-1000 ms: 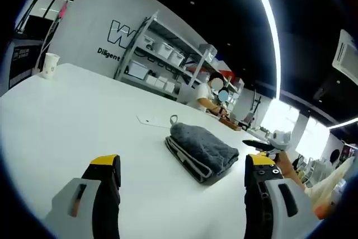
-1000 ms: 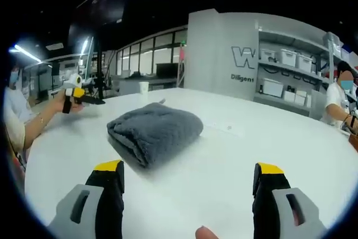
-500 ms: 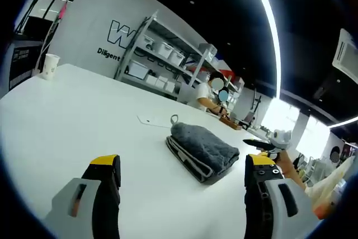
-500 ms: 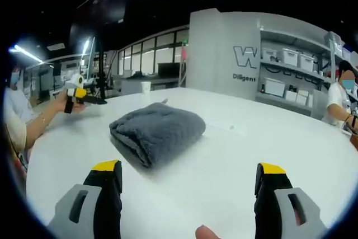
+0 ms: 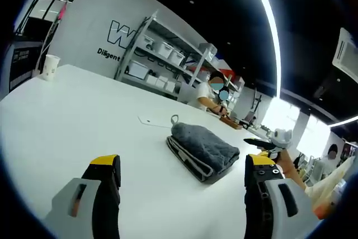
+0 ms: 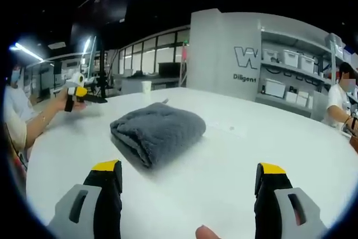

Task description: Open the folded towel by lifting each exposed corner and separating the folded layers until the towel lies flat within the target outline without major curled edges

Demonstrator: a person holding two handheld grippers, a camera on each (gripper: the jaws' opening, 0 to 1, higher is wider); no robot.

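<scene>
Left gripper (image 5: 182, 166) low in frame, level over white bench (image 5: 67, 116), jaws wide apart, empty. Right gripper (image 6: 190, 172) likewise at bottom of frame, jaws spread, nothing held. Grey towel (image 5: 202, 150) folded thick, centre of frame on bench, ahead of both grippers, untouched; layered edges visible. Paper cup (image 5: 50, 64) upper left. Shelf bins (image 5: 162, 50) upper centre, contents unclear.

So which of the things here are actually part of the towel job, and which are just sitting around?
Part of the job:
- folded grey towel
- left gripper, open
- right gripper, open
- white table it lies on

Just lying about:
- paper cup at the table's far edge
- shelves with white bins
- small card beside the towel
</scene>
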